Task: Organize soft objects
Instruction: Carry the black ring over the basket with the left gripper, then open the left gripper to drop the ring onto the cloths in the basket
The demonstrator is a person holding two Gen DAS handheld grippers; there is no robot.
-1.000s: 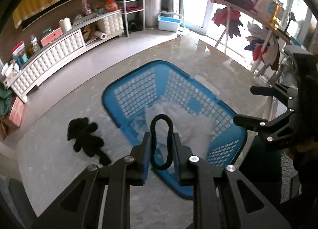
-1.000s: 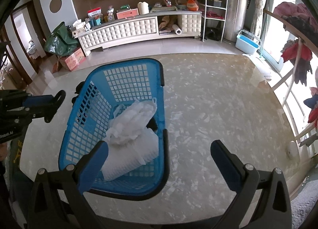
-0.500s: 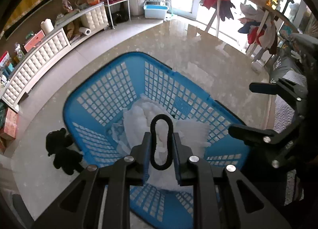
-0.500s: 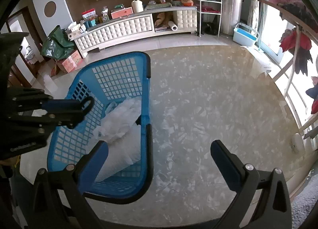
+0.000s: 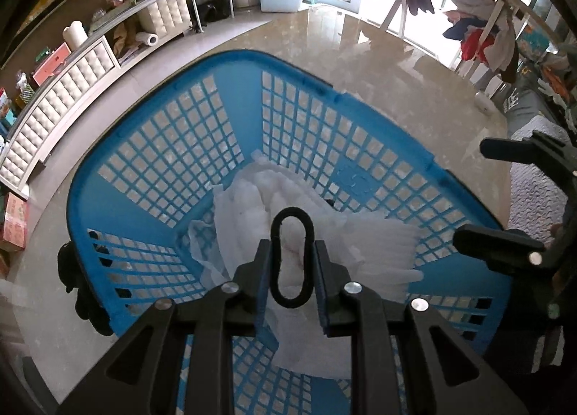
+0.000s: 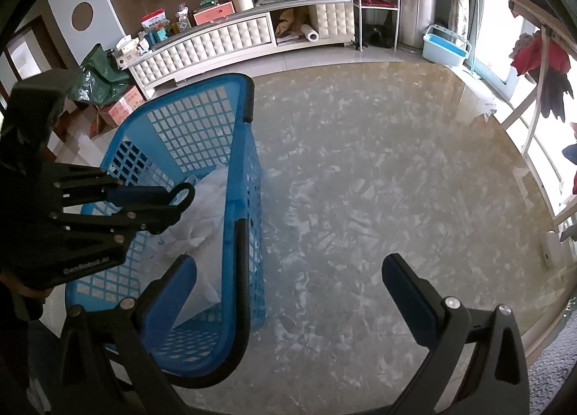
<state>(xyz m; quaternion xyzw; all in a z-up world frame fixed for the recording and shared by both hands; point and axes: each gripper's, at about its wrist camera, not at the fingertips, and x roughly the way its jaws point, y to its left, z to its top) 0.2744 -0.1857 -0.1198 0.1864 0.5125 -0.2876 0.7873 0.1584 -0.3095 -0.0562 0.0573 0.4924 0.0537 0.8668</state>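
Blue laundry basket (image 5: 173, 148) has white cloths (image 5: 360, 234) piled inside; left gripper (image 5: 292, 263) jaws pinch a black hair tie (image 5: 291, 215) above them, right gripper (image 6: 288, 270) gapes wide, holding nothing.

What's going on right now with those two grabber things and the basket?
Left tool shut on black loop, over blue basket holding white cloth. Right tool open, holding nothing. Black plush outside basket.

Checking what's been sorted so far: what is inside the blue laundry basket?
White crumpled fabric lies on the floor of the blue laundry basket. The left gripper, holding a black loop, hides part of it; anything beneath the fabric is covered.
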